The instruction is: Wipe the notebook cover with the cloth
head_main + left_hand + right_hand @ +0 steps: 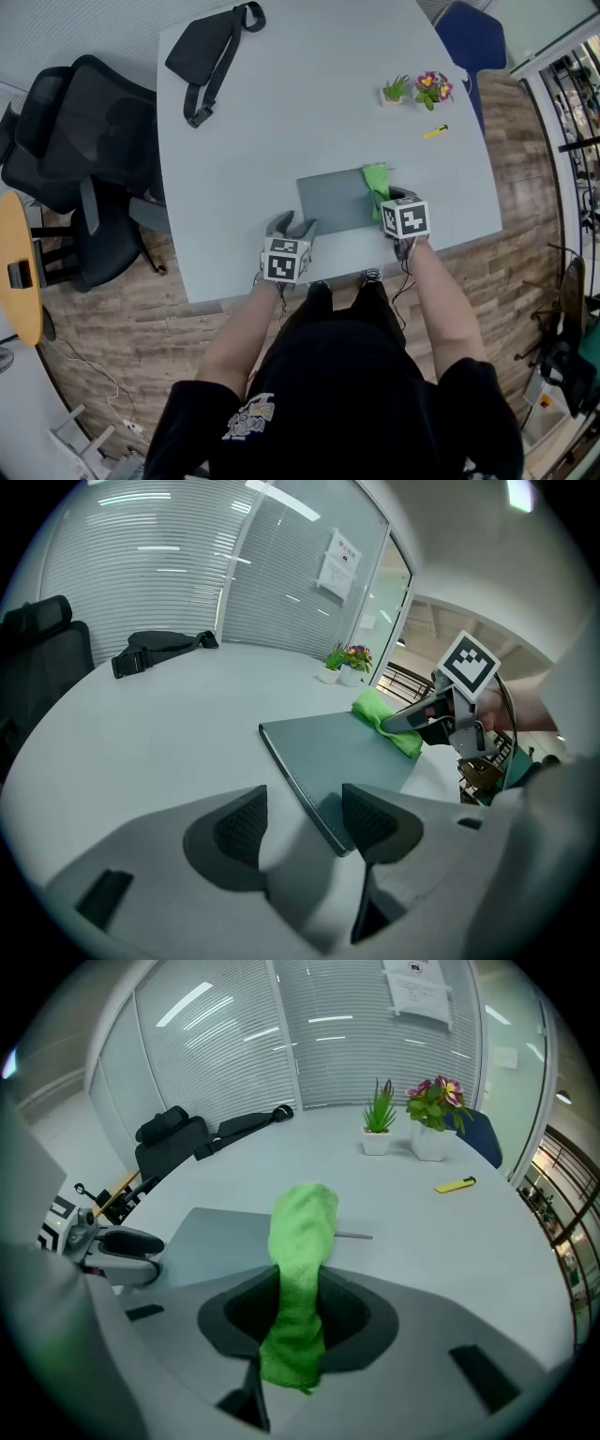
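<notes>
Cloth point(302, 1232), pinched in right tongs point(298, 1309), rests on the right edge of the notebook point(336, 199); left tongs point(298, 822) are spread around its near corner on the desk point(300, 103).

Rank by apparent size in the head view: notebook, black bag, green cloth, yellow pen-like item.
1. notebook and black bag: too alike to rank, and the bag lies farther from the camera.
2. green cloth.
3. yellow item, clearly smallest.
</notes>
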Demonstrator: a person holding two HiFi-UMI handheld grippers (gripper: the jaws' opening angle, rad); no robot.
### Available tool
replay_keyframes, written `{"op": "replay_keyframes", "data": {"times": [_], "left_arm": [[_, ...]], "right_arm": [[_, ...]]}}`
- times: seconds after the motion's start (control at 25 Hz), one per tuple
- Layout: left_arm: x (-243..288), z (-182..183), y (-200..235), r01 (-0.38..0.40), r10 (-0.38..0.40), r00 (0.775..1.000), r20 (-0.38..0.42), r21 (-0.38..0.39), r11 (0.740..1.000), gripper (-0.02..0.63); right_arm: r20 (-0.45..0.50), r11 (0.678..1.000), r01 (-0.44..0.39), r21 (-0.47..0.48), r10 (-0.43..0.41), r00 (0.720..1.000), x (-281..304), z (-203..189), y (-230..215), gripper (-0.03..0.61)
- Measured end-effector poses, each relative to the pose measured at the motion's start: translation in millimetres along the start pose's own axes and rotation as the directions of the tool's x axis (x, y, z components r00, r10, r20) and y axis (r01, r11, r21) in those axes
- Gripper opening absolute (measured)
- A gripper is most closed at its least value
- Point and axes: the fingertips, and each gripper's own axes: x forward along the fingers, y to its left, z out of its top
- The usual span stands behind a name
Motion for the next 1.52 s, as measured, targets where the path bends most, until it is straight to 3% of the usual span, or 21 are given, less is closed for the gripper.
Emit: {"op": "replay_keyframes", "data": {"times": [0.32,0.56,0.92,1.2,1.52], "left_arm": [[0,1,-1,0.001,-0.001,1.000,-0.002,0.000,1.000,0.252],[1,0,-1,0.001,-0.001,1.000,0.000,0.000,1.000,0.252],[1,0,-1,0.000,0.000,1.000,-0.001,-0.003,1.000,0.252],[2,1,-3,0.001,-0.001,1.000,0.003,0.002,1.000,0.252],[1,2,-4,0.003,-0.003,1.000,-0.002,0.002,1.000,0.252]], "right_arm": [[-0.011,0.998,0.039,0.055,-0.038,0.999,-4,-4,-21,0.112],[0.022,0.999,0.049,0.022,-0.049,0.999,-10,6,-15,0.110],[0.098,0.991,-0.093,-0.098,0.103,0.990,1,59,61,0.111],[0.034,0.959,-0.203,-0.200,0.214,0.976,29,71,131,0.112],[-0.062,0.910,-0.245,-0.335,0.238,0.969,55,64,176,0.112]]}}
